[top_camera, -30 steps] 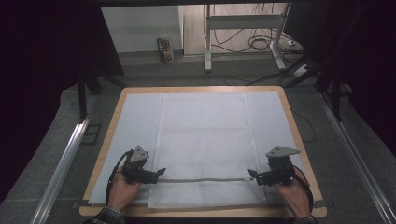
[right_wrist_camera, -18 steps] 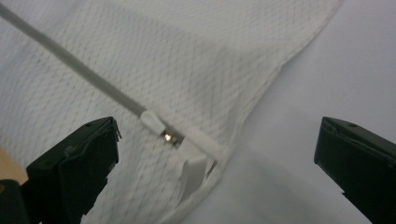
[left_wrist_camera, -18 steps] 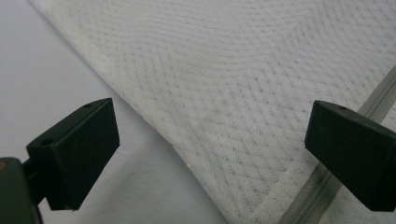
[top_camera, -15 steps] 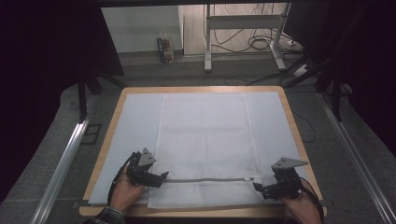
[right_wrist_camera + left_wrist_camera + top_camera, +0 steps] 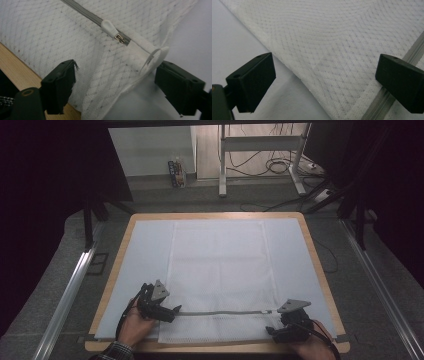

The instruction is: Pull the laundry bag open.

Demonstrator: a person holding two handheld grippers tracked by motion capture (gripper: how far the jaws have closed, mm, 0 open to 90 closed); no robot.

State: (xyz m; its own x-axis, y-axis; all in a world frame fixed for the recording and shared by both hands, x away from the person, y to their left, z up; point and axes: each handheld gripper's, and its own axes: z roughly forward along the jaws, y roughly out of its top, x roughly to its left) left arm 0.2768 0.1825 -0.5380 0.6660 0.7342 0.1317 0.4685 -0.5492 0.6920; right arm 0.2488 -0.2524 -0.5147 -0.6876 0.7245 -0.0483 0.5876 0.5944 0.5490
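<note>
A white mesh bag [image 5: 220, 275] lies flat on a pale sheet [image 5: 145, 255] covering the wooden bench [image 5: 320, 270], with a grey zipper [image 5: 220, 312] running across it near the person's edge. From the high view, the left gripper [image 5: 170, 312] sits at the zipper's left end and the right gripper [image 5: 272, 332] at the bag's near right corner, each in a hand [image 5: 132, 327], but the jaws are too small there to judge.

The left gripper view shows its jaws spread wide, holding nothing, with the mesh between them and the zipper tape passing under the right-hand jaw.

The right gripper view adds what the high view hides: a white slider pull [image 5: 110, 27], a small metal piece beside it, and a white loop [image 5: 156, 56] at the bag's corner just beside one jaw. These jaws are also wide apart and hold nothing, straddling the corner
</note>
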